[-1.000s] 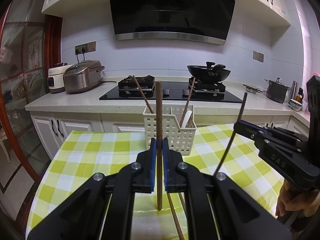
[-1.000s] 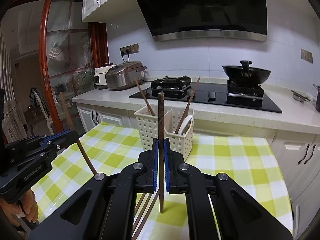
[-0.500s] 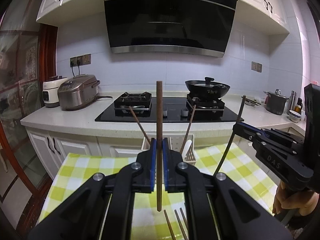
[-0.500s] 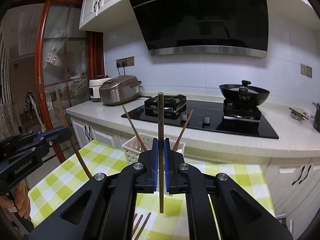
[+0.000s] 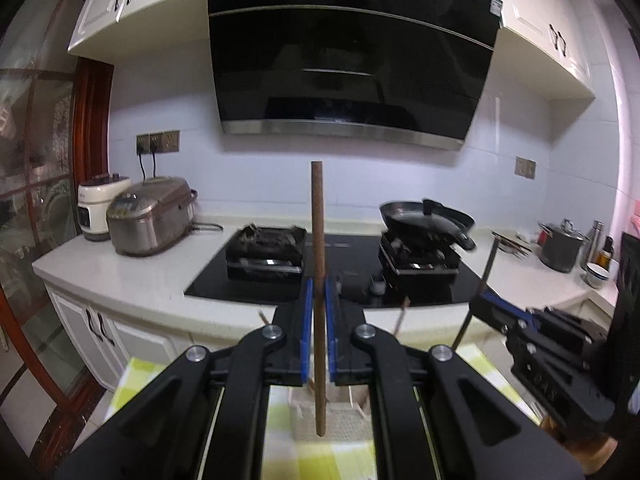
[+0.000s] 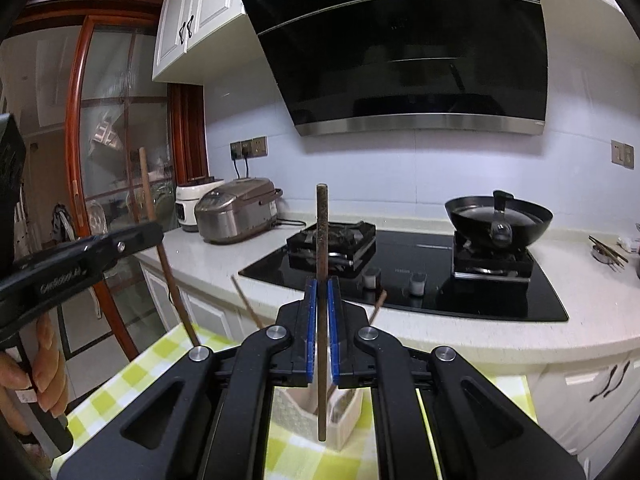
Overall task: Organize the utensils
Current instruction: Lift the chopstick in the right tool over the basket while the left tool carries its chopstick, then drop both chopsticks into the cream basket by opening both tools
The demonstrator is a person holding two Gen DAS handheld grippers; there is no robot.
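Two chopsticks up: left gripper (image 5: pixel 316 328) jaws clamp a brown chopstick (image 5: pixel 318 248) mid-shaft, upright; right gripper (image 6: pixel 322 332) jaws pinch a dark chopstick (image 6: pixel 322 240) likewise. Light, stiff, probably slippery. Beyond, white basket (image 6: pixel 296 412) waits on the checked surface (image 6: pixel 152 372).

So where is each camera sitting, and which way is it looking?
Left wrist view: sits on the left gripper, facing the stove; its fingers pinch an upright chopstick; the right gripper shows at right.
Right wrist view: sits on the right gripper, facing the same stove; it pinches another chopstick; the left gripper and a hand show at left.
Both share the wok, rice cooker and white basket.
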